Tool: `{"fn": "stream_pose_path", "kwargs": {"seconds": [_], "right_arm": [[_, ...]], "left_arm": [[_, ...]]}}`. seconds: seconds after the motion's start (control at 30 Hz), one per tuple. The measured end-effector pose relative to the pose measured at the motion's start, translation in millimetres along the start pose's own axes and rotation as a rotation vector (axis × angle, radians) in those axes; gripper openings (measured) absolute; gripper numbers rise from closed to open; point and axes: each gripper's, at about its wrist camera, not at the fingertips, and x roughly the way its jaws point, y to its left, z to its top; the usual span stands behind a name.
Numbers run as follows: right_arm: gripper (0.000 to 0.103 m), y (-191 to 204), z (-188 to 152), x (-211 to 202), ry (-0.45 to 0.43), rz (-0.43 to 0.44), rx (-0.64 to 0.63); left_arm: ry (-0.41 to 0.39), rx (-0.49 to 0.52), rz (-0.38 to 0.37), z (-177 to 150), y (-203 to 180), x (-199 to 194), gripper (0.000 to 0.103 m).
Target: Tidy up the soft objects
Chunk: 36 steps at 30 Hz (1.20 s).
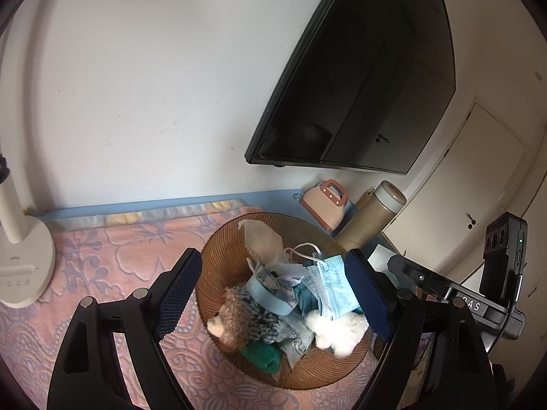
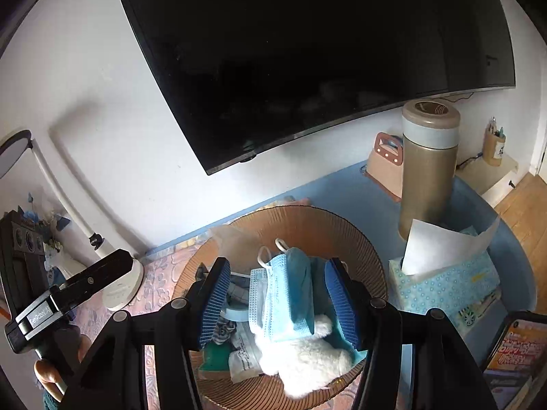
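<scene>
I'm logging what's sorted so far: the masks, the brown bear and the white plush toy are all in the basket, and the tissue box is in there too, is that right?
Not quite. The tissue box is not in the basket; the right wrist view shows it standing beside the basket, on the blue surface by the flask. The masks, brown bear and white plush toy are in the basket.

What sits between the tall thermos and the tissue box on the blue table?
Nothing separate: in the right wrist view the thermos stands right behind the tissue box, and only the box's upstanding tissue overlaps the thermos base.
</scene>
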Motion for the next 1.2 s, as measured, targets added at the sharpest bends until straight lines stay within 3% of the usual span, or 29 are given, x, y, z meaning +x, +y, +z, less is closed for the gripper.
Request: {"fn": "stream_pose_path", "kwargs": {"seconds": [0.13,0.33,0.47,0.57,0.6,0.73,0.9,1.2], "right_arm": [[0.057,26,-6,-21,-0.023,0.039,-0.031],[0.059,89,-20,-48,-0.037,0.128,-0.125],[0.060,128,-35,-65,-0.048,0.189,-0.173],[0.075,153,-51,-71,-0.060,0.220,-0.197],[0.081,160,-58,-72,-0.065,0.229,-0.201],[0.081,189,-85,-64,-0.047,0.262,-0.244],[0.081,219,-116,-32,0.013,0.220,-0.318],[0.081,235,-158,32,0.087,0.136,-0.402]], "left_arm": [[-0.056,-0.003,0.019,0,10,-56,0.084],[-0.151,0.034,0.125,-3,17,-147,0.084],[-0.180,0.084,0.265,-18,18,-193,0.084],[-0.169,0.093,0.363,-38,28,-210,0.085],[-0.165,0.087,0.389,-46,34,-212,0.085],[-0.151,0.047,0.559,-83,68,-213,0.085],[-0.101,0.026,0.719,-125,113,-192,0.085],[-0.044,-0.068,0.776,-161,166,-160,0.085]]}}
